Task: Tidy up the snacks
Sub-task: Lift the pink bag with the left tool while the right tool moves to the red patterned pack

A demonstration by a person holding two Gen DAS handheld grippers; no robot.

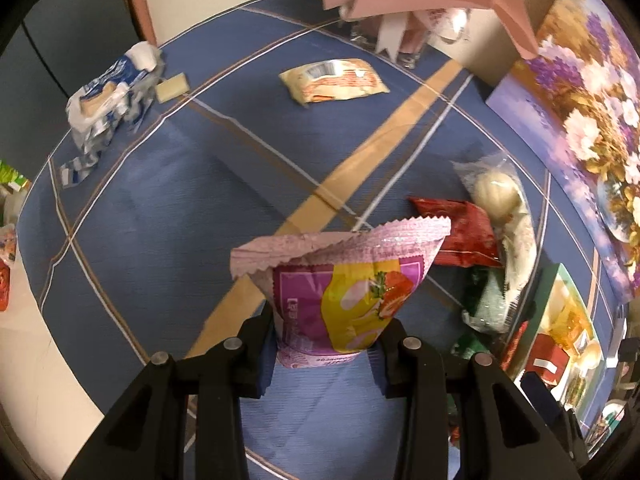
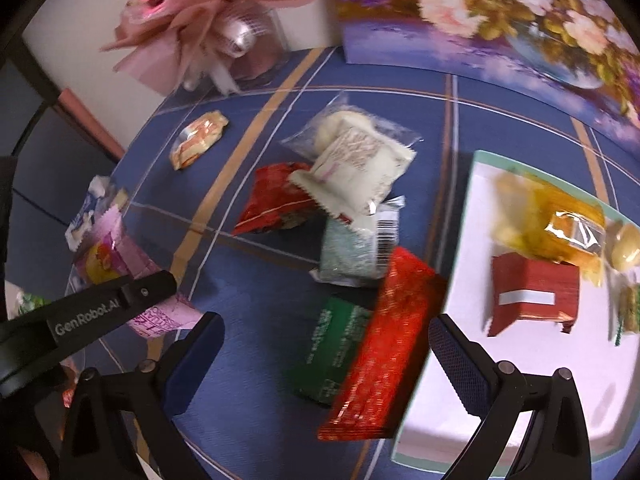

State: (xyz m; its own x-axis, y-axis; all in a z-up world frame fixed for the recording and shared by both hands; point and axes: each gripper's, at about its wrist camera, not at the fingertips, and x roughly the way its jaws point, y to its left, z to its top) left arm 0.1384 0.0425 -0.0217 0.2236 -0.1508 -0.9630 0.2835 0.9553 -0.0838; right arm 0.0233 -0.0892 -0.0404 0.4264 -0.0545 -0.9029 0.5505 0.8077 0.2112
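Note:
My left gripper is shut on a pink and yellow snack packet and holds it above the blue tablecloth; the packet also shows at the left of the right wrist view. My right gripper is open, its jaws wide apart, just above a long red packet that lies partly over a green packet. Beyond them lies a pile: a pale green packet, a white packet, a red packet. A white tray at the right holds a red box and yellow-wrapped snacks.
An orange-and-cream packet lies alone at the far side of the cloth. A blue-and-white wrapper pile sits at the far left. A floral box and a pink bouquet in a glass stand at the back. The table edge is near left.

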